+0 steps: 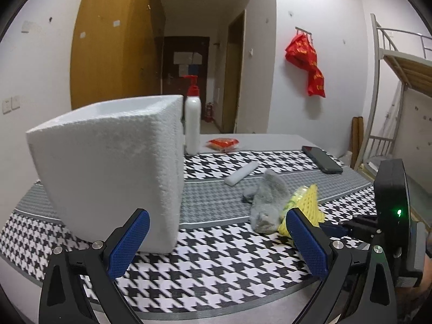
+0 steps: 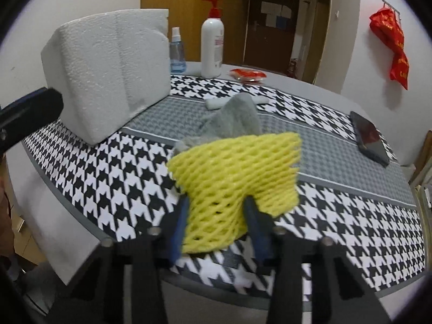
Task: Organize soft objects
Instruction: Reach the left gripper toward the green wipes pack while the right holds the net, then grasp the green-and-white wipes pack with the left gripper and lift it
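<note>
While the right claw (image 2: 216, 224) pinches the yellow foam net (image 2: 235, 172), the foam box (image 2: 108, 81) stands toward the bench's far left corner, nearer the wide, empty left claw (image 1: 216, 243).

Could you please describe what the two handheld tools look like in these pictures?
Both are alike: the left tool has black angular arms with silver screws, ending in two fingers faced with blue textured pads. The right tool shows the same black arms, silver screws and blue pads; seen from the left camera, its black body carries a small green light.
</note>
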A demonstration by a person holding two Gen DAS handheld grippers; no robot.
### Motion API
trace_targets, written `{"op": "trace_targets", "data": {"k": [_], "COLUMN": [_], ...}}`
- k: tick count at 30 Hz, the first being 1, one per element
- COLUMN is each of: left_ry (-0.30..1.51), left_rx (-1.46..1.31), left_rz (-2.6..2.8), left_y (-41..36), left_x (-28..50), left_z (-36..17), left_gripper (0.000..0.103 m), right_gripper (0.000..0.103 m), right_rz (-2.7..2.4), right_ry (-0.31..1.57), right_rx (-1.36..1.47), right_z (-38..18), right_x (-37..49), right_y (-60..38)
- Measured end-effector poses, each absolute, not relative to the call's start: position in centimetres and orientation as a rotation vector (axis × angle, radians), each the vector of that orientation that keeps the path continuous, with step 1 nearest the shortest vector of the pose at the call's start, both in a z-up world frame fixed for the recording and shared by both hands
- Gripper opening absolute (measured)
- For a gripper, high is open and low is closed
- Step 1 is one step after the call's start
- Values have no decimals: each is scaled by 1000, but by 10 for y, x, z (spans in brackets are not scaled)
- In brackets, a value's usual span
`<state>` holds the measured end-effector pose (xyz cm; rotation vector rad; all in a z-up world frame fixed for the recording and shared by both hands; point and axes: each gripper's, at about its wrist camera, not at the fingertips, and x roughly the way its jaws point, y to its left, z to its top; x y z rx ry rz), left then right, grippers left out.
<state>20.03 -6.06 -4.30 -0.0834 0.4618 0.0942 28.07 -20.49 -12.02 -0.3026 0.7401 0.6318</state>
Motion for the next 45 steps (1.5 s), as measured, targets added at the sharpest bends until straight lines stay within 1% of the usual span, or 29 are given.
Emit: {"op": "trace_targets", "data": {"k": [2,3,15,20,30,34,41,43,45], "left_ry": [472,477,524,531,605,625,689,708,723], "left_rx": [-76,-70,-19,-4,-9,-7,-42,-39,-24], "left_rz": [74,64,-60,-107,-170,-173,-168,-175,-179], "left_y": [-66,-69,-108,-126,-154,-159,-157,-158,-161], "left_x": [207,211,242,254,276,282,295,299,301], "left_z": [-44,-44,-45,-44,-57,-62,-75,-78,-82], "left_gripper": [101,101,101,101,101,92,84,77,74], "right_gripper": [26,24,24,24,24,24,24,24,24], "right_rz": [626,627,555,503,436,425,420,421,419], "right_ry": [745,746,687,690,711,730,733,733,732], "right_rx": [-294,-291,-168,-139,-130,-124,-118,-119,-121], "right_z": [-119,-119,-92,-94,-107,-112,-121,-121,-122], "right_x": [284,284,274,280,288,292,292,292,291], "right_y": [-212,-216,-274,-294,-314,-318,-317,-317,-316]}}
